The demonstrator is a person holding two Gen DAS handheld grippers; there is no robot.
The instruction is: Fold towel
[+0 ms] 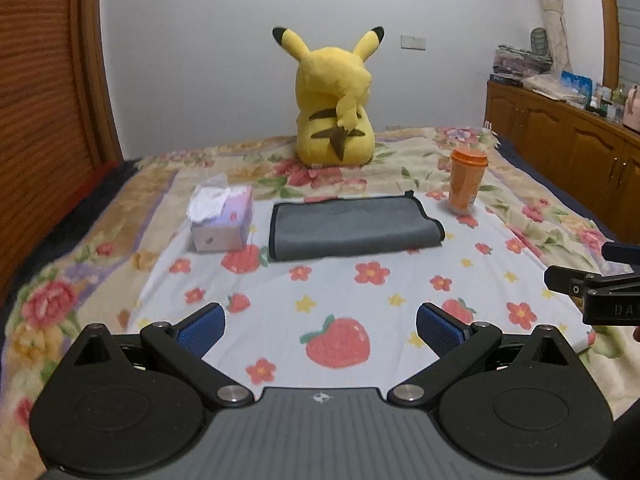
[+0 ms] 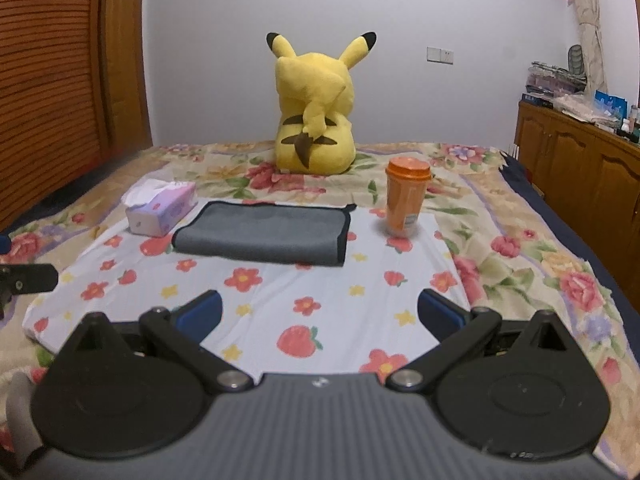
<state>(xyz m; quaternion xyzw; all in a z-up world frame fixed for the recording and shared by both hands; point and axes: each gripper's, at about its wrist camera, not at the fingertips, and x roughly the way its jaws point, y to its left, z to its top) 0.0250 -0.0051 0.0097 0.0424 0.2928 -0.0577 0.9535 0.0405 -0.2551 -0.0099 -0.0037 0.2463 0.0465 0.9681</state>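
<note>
Towel (image 1: pixel 352 226) lies folded flat on the floral sheet (image 1: pixel 360 300), between a tissue box (image 1: pixel 222 220) on its left and an orange cup (image 1: pixel 467 182) on its right. Left gripper (image 1: pixel 320 326) and right gripper (image 2: pixel 320 314) both gape wide, holding nothing, well short of it.

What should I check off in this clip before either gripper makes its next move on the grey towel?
1. Left gripper open, nothing between its fingers: ok.
2. Right gripper open and empty: ok.
3. Grey black-edged microfibre towel lying flat on the strawberry-print cloth, untouched by either gripper: ok.
4. Towel already folded over once: looks so from the rounded near edge, but cannot tell for sure.
5. Purple tissue box clear of the towel's left edge: ok, a small gap shows.
6. Orange lidded plastic cup clear of the towel's right end: ok, standing upright and apart.
</note>
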